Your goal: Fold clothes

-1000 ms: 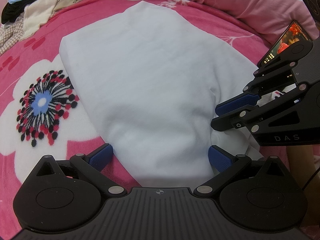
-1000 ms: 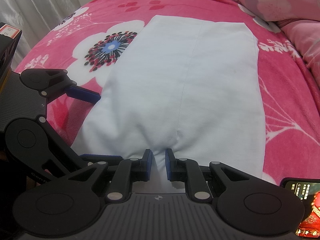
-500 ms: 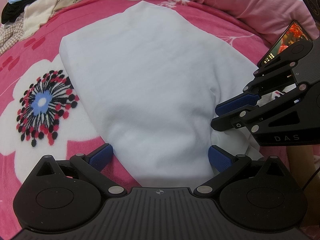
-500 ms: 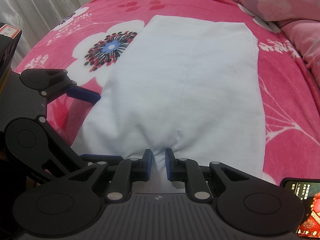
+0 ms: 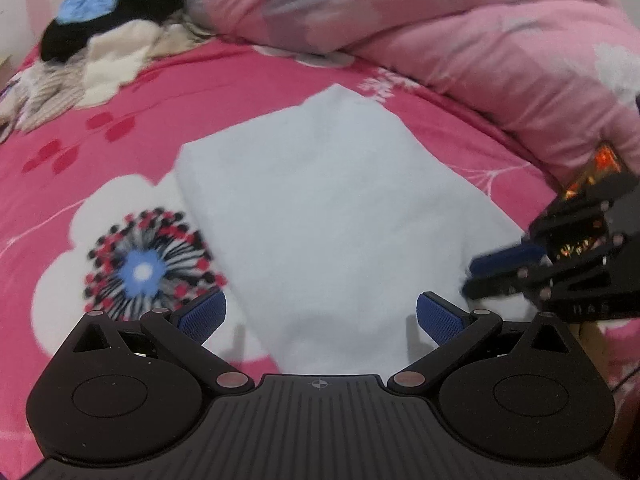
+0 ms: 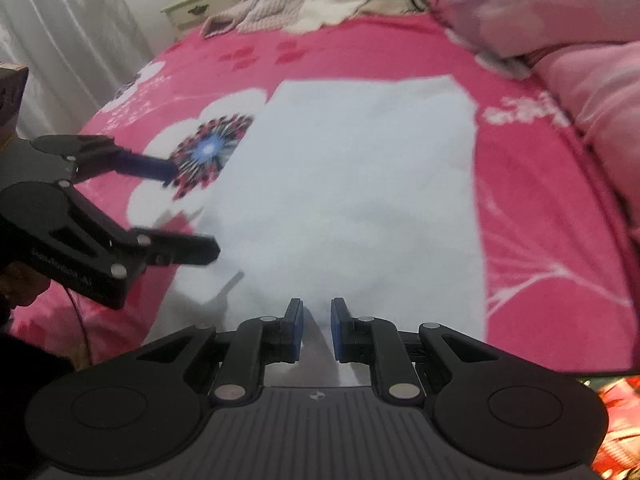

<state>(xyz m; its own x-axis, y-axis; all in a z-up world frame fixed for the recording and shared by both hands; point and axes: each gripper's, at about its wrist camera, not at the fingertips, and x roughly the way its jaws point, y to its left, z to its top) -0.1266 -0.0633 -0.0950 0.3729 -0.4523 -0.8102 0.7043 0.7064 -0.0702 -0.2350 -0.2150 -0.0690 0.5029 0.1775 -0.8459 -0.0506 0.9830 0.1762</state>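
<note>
We see a white folded garment (image 5: 320,216) lying flat on the bed's pink flowered blanket (image 5: 100,152), filling the centre of both wrist views.

In the left wrist view, the left gripper (image 5: 320,316) sits at the bottom of the frame with its blue fingertips (image 5: 200,314) spread wide, one on each side of the garment's near end; neither pad presses on the cloth. A large white flower print with a blue centre (image 5: 140,272) shows on the blanket at the lower left, just beside the garment. At the right edge, blurred, the right gripper (image 5: 504,276) reaches in over the garment's corner. A pile of other clothes (image 5: 108,28) lies in the upper left, and a pale pink quilt (image 5: 460,32) is bunched along the top and right.

In the right wrist view, the right gripper (image 6: 316,330) is at the bottom centre, its pads drawn close together with a ridge of the white garment (image 6: 352,184) rising between them, so we read it as pinching the near edge. The left gripper (image 6: 172,208) comes in from the left edge, spread, blurred, at the garment's left border. A pale curtain (image 6: 68,32) hangs in the upper left.
</note>
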